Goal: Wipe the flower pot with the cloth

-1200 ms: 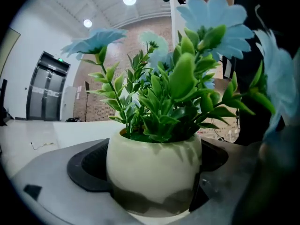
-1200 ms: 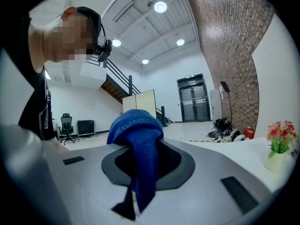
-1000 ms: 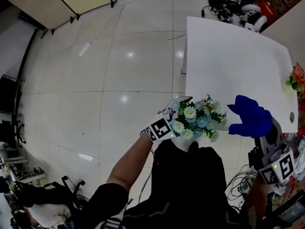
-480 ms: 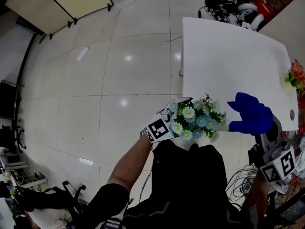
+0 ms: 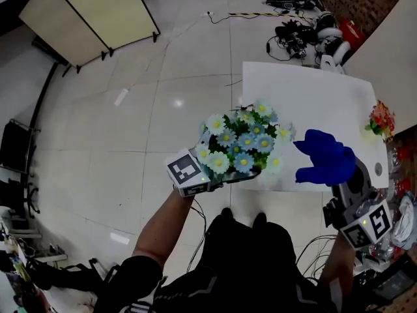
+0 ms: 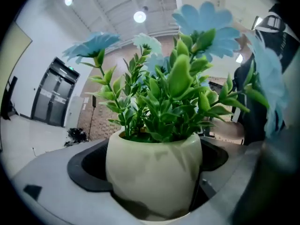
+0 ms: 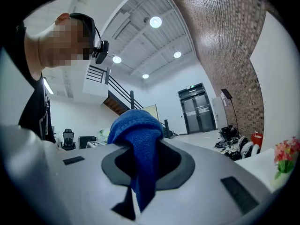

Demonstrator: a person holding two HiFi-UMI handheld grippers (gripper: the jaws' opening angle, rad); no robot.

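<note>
The left gripper (image 5: 216,177) had its jaws closed on the round, cream flower pot (image 6: 152,172), one jaw on each side of its smooth body. The pot was held in the air above the near edge of the white table (image 5: 313,103). The right gripper (image 5: 344,186) had its jaws pinched on a fold of the blue cloth (image 5: 322,158), and the rest of the cloth bulged free above them. The cloth was just beside the artificial daisies (image 5: 241,139), apart from the pot.

The main risk, I think, was the pot slipping. Its wall looked glossy and curved, and nothing supported it from below, so a firm sideways push from the cloth could turn it in the jaws or press it out, and it would fall. The daisies spread wider than the pot, so the cloth might catch on petals and leaves before reaching the wall. Only a fold was gripped, so hard rubbing could also pull the cloth out.

Compared with one second before, the pot had been lifted higher and a little to the left, so the daisies looked larger in the head view. The cloth had kept its place to the right, not yet touching.
</note>
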